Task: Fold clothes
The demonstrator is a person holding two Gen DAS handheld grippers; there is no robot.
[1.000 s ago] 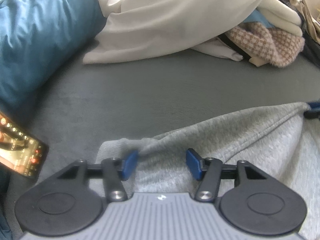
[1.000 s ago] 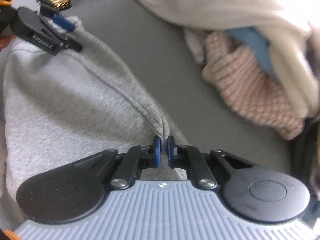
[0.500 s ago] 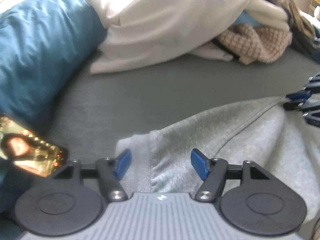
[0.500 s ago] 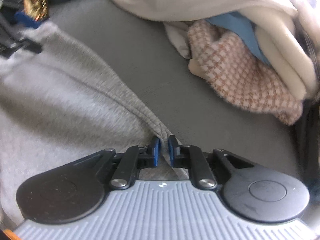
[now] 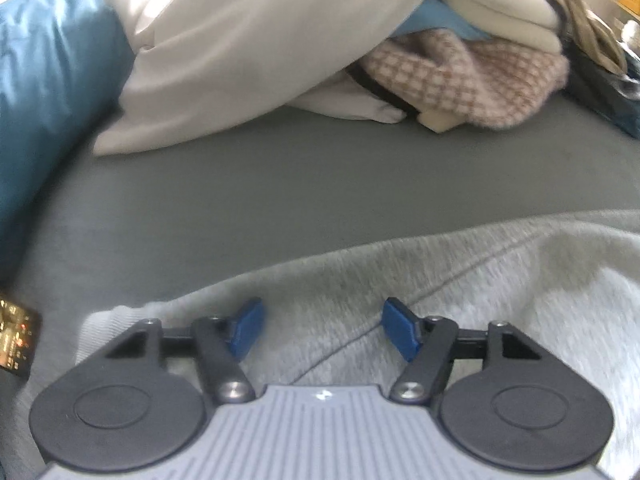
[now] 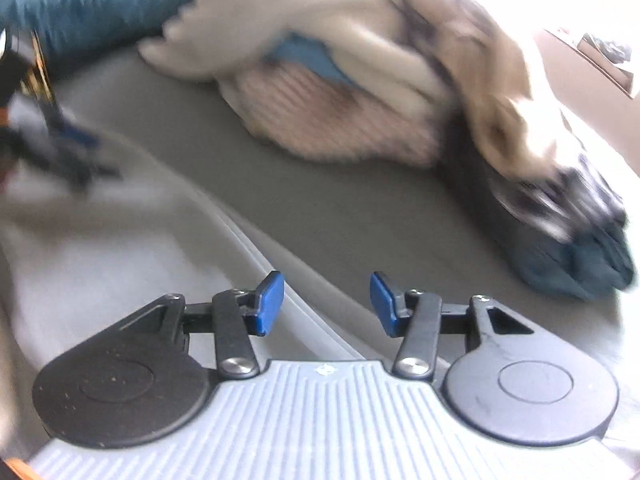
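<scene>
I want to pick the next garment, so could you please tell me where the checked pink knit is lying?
In the left wrist view the checked pink knit lies upper right on the grey bed surface, tucked under the white fabric, beyond the grey sweatshirt.

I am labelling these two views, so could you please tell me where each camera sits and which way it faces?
Left wrist: sits behind the left tongs, angled down over the grey sweatshirt toward the clothes pile; only its open blue pads show.
Right wrist: sits behind the right tongs, angled down at the sweatshirt's edge, blurred; its pads have just been opening, clear of the cloth; the left tongs appear far left.
Shared: sweatshirt, dark grey bedsheet, clothes pile.
</scene>
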